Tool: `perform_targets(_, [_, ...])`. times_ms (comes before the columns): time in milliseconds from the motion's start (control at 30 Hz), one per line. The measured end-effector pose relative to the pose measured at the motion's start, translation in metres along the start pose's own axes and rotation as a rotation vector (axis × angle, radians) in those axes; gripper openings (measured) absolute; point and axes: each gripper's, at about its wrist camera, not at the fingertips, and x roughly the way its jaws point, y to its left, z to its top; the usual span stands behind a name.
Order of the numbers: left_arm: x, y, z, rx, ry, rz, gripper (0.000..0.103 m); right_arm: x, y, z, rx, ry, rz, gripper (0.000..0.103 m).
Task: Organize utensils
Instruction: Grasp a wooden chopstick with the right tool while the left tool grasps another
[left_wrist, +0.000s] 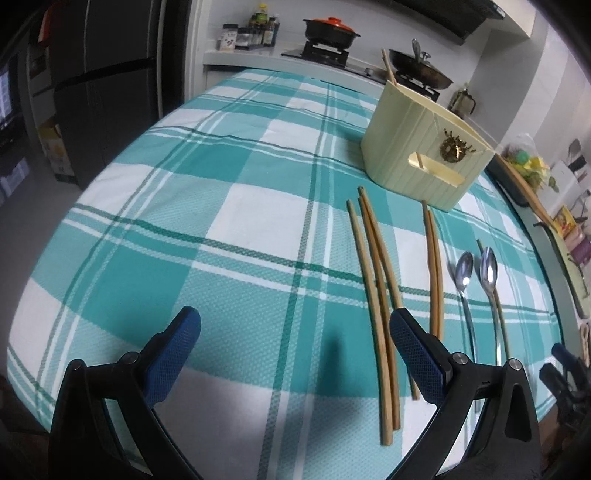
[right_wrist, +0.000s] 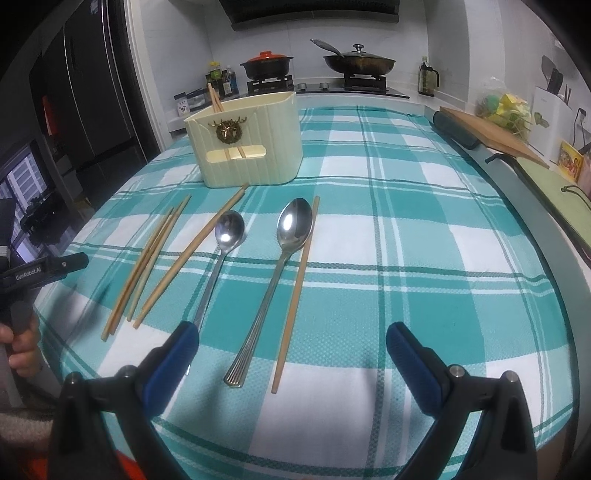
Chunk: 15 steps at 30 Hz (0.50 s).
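Two spoons (right_wrist: 258, 273) ahead of spread right claw (right_wrist: 291, 350), left claw (left_wrist: 295, 343) spread beside chopsticks (left_wrist: 376, 306)

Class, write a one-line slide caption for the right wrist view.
Open right gripper above two spoons and loose chopsticks on a checked tablecloth, cream utensil holder behind.

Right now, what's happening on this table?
A person holds a gripper in each hand over a checked tablecloth, sorting utensils. Both the left gripper and the right gripper have their jaws open and hold nothing. Loose chopsticks and two spoons, a smaller one and a larger one, lie on the cloth. The cream utensil holder behind them already has a pair of chopsticks in it.
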Motion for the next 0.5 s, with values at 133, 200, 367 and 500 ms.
perform_targets(133, [0.027,-0.007,0.015,-0.010,0.025,0.016,0.102,0.007,0.000,0.001,0.012,0.018,0.001,0.103])
perform_targets(200, [0.036,-0.011,0.019,-0.017,0.033,0.005,0.102,0.009,0.001,0.000,0.018,0.029,0.008,0.103])
perform_targets(367, [0.055,-0.023,0.027,0.008,0.044,0.026,0.102,0.009,0.003,-0.007,0.011,0.045,0.012,0.103])
perform_targets(500, [0.063,-0.031,0.026,0.054,0.046,0.073,0.102,0.006,0.000,-0.008,0.027,0.046,0.015,0.103])
